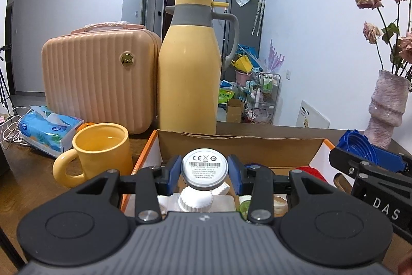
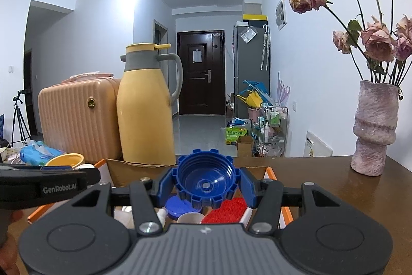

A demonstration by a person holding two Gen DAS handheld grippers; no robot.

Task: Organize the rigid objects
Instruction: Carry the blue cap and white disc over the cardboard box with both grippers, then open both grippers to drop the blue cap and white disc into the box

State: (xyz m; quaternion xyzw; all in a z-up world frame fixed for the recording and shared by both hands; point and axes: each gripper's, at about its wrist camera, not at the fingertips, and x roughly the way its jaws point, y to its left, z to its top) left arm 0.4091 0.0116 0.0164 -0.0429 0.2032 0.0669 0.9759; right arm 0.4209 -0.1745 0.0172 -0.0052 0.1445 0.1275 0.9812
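Observation:
My left gripper [image 1: 204, 173] is shut on a white round device [image 1: 204, 168] with a printed label, held above the open cardboard box [image 1: 239, 143]. My right gripper [image 2: 206, 184] is shut on a blue ridged cap [image 2: 206, 178], held above the same box [image 2: 123, 172]. The blue cap also shows at the right of the left wrist view [image 1: 360, 148]. Inside the box lie a white bottle with a screw cap [image 1: 195, 200], a red brush [image 2: 226, 210], a blue lid [image 2: 177, 206] and a small white cup [image 2: 190, 218].
A yellow mug [image 1: 100, 151], a tissue pack [image 1: 49, 128], a peach ribbed case [image 1: 97, 79] and a tall yellow thermos [image 1: 190, 68] stand behind and left of the box. A pink vase with dried roses [image 2: 373, 130] stands on the brown table [image 2: 334, 187] at the right.

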